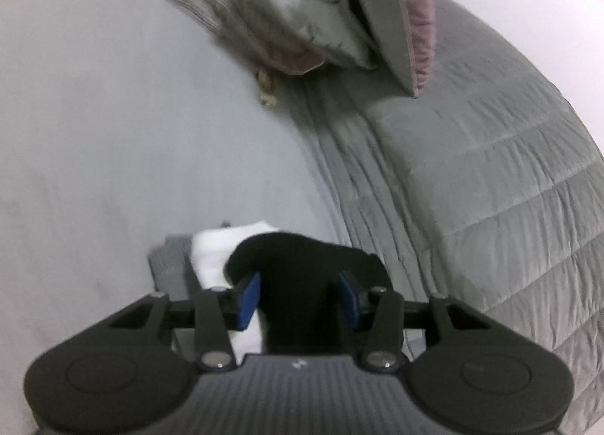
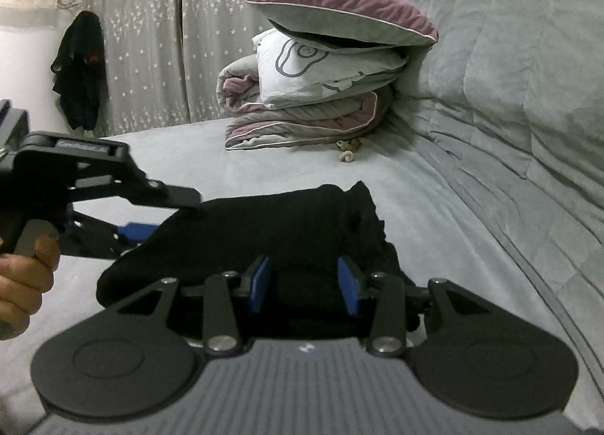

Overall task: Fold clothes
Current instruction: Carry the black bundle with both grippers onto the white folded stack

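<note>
Right gripper [image 2: 304, 286]: jaws roughly half open, blue pads straddling the near edge of the black garment [image 2: 264, 231], cloth between them but no squeeze visible, so not gripping yet as far as I can tell. Left gripper [image 2: 151, 223] comes in from 9 o'clock in the right view; same story in its own view [image 1: 298, 297]: pads apart, black cloth bunched between, unclamped. Garment lies in a low heap on the grey bed [image 2: 264, 155], mid-frame. Likely both tools sit on opposite edges to lift and spread it. Bedding stack [image 2: 324, 95] at 12 o'clock, well apart. White cloth [image 1: 215, 253] beside the garment at 10 o'clock in left view
</note>
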Available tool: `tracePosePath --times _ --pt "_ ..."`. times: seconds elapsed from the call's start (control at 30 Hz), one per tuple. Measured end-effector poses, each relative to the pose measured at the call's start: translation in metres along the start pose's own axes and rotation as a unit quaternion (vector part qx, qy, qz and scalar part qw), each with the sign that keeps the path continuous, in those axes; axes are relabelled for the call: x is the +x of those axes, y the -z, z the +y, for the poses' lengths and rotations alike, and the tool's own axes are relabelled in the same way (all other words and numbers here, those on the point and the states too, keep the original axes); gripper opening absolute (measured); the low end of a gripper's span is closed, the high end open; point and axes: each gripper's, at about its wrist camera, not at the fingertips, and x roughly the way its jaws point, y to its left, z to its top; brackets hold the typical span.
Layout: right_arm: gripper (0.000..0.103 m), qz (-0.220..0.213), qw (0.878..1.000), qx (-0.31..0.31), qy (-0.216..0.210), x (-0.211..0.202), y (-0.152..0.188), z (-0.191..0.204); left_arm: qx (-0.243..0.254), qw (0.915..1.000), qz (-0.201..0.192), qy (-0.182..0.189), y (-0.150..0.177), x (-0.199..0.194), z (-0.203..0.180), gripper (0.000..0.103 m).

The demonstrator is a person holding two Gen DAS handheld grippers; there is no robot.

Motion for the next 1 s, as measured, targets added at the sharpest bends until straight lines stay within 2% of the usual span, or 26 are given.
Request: tracePosePath --times 0.1,0.17,0.2,0.23,0.27,0.3,0.37,0.43,0.47,0.57,0.67,0.83,0.97,1.0 --pt "0.041 -0.001 1.0 -0.001 0.0 0.0 0.002 0.0 -0.03 0.9995 0.008 -0.007 -0.001 0.012 0.003 0.045" --pt "0.041 -0.001 1.0 -0.001 0.001 0.0 0.002 -0.001 -0.037 0.9992 -0.007 -0.013 -0.002 0.014 0.001 0.041" --pt "0.041 -0.001 1.0 -0.001 0.002 0.0 0.002 -0.001 -0.038 0.999 -0.016 -0.017 -0.002 0.015 0.0 0.034" --pt "0.041 -0.001 1.0 -0.003 0.002 0.0 0.003 0.0 -0.02 0.9988 -0.037 -0.024 -0.001 0.013 -0.004 0.025" --pt "0.041 -0.001 1.0 -0.005 0.003 0.0 0.003 0.001 0.001 0.9977 -0.06 -0.031 -0.001 0.01 -0.008 0.023" --pt "0.041 -0.001 1.0 -0.007 0.003 0.0 0.003 0.001 0.048 0.9933 -0.093 -0.051 0.003 0.006 -0.014 0.022" --pt "0.041 0.0 1.0 -0.007 0.002 0.0 0.003 0.001 0.139 0.975 -0.127 -0.118 0.01 0.004 -0.027 0.022" --pt "0.041 0.0 1.0 -0.009 0.002 -0.001 0.003 0.001 0.18 0.96 -0.126 -0.173 0.014 0.009 -0.029 0.022" --pt "0.041 0.0 1.0 -0.009 0.002 -0.001 0.003 0.001 0.176 0.9594 -0.128 -0.179 0.014 0.008 -0.026 0.022" --pt "0.042 -0.001 1.0 0.0 -0.002 -0.004 -0.002 -0.001 0.159 0.9634 -0.156 -0.149 0.011 -0.005 -0.024 0.024" --pt "0.043 -0.015 0.999 0.029 -0.018 -0.01 -0.013 -0.005 0.183 0.9629 -0.168 -0.104 0.011 -0.014 -0.037 0.028" --pt "0.043 -0.029 0.999 0.028 -0.009 -0.009 -0.028 -0.003 0.237 0.9636 -0.116 -0.043 0.031 -0.013 -0.047 0.028" --pt "0.043 -0.005 1.0 0.01 0.01 0.001 -0.02 -0.002 0.281 0.9551 -0.089 -0.033 0.068 0.0 -0.038 0.031" --pt "0.043 0.001 1.0 0.002 0.019 0.003 -0.015 -0.002 0.294 0.9504 -0.098 -0.03 0.078 -0.001 -0.035 0.031"
